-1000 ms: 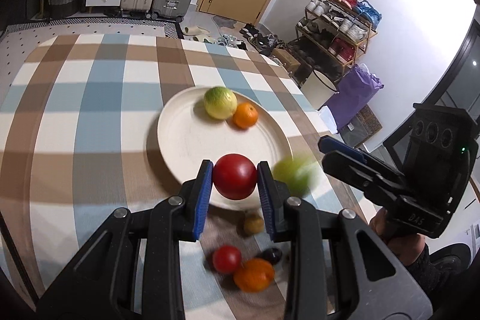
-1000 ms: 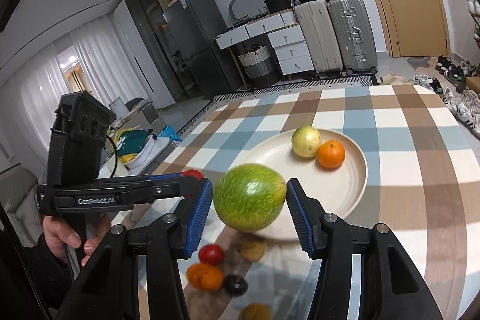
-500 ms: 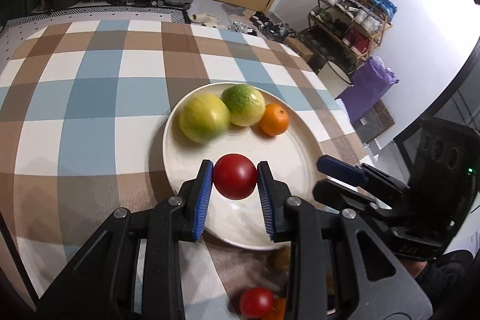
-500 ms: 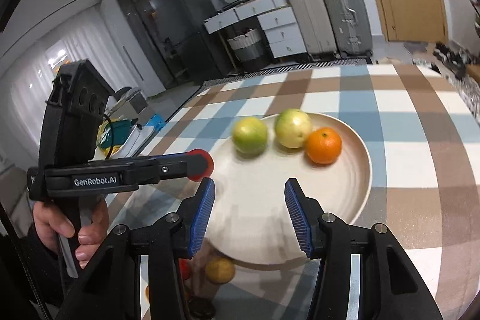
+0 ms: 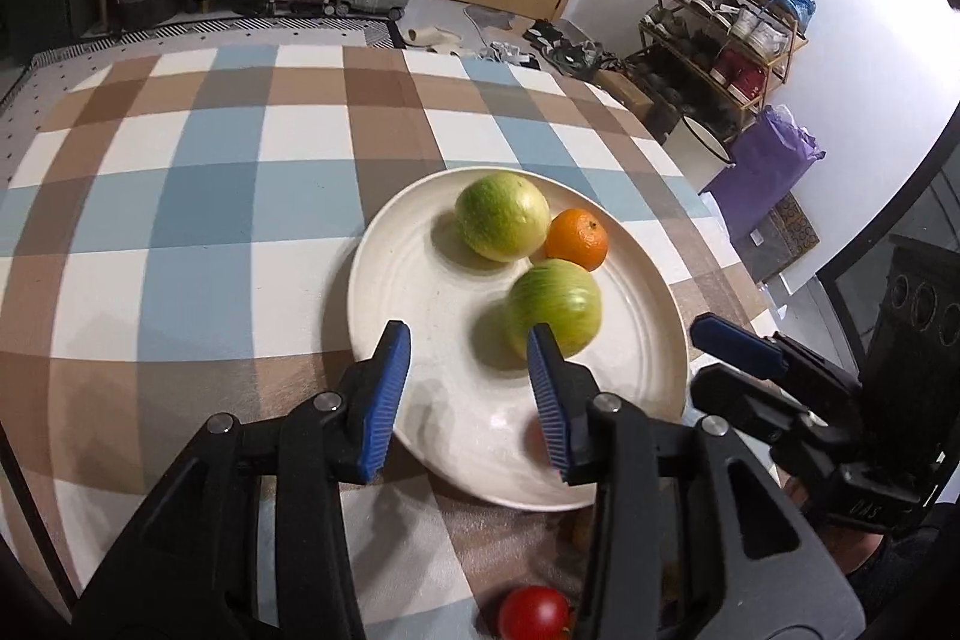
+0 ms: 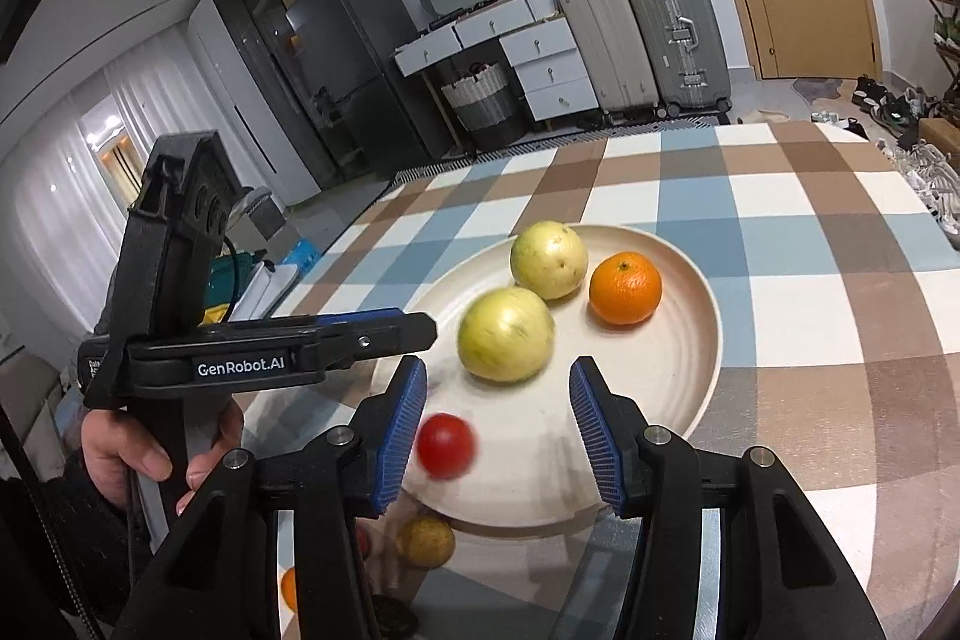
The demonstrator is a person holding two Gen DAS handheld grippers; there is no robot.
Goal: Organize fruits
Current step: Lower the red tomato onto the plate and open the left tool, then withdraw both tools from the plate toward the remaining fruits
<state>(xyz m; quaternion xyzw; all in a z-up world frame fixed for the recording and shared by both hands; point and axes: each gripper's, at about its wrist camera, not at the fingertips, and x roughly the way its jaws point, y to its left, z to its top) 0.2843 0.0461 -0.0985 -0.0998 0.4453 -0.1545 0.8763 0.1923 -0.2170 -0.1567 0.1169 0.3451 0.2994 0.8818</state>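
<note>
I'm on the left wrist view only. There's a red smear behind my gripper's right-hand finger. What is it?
Observer: A small red fruit, over the near part of the plate. It is blurred, so it may be rolling. The left gripper has its jaws opening, with nothing between them.
Operator: Is there anything off the plate that my gripper hides?
Observer: Yes, a yellowish-brown fruit lies on the cloth just outside the plate's near rim.
Operator: Is the right gripper carrying anything?
Observer: No. The right gripper is open and empty, pointing at the plate's near half.
</note>
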